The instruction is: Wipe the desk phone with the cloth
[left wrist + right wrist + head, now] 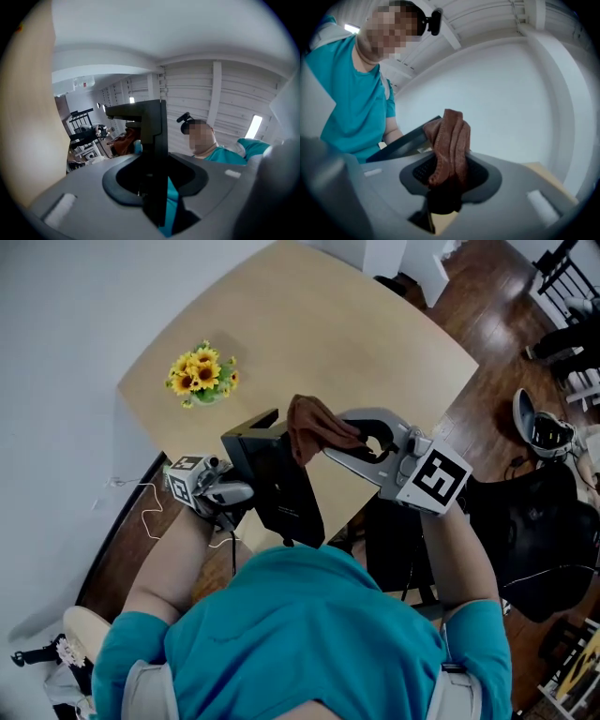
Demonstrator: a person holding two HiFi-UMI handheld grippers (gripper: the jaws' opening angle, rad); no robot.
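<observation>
Head view, left gripper (239, 491) jaws clamping upheld desk phone (281, 486), right gripper (352, 442) jaws pinching cloth (314, 426)

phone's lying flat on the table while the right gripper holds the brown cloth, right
No: the left gripper holds the phone up off the table, as the head view shows. The right gripper does hold the brown cloth.

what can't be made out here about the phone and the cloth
- Desk phone keys and screen: the head view shows only a plain dark face, and the left gripper view sees it edge-on.
- Whether the cloth touches the phone: in the head view, the bunched cloth covers that spot.
- Left gripper: in the head view its jaws are hidden behind the phone.
- Table near edge: covered by the person's body.
</observation>
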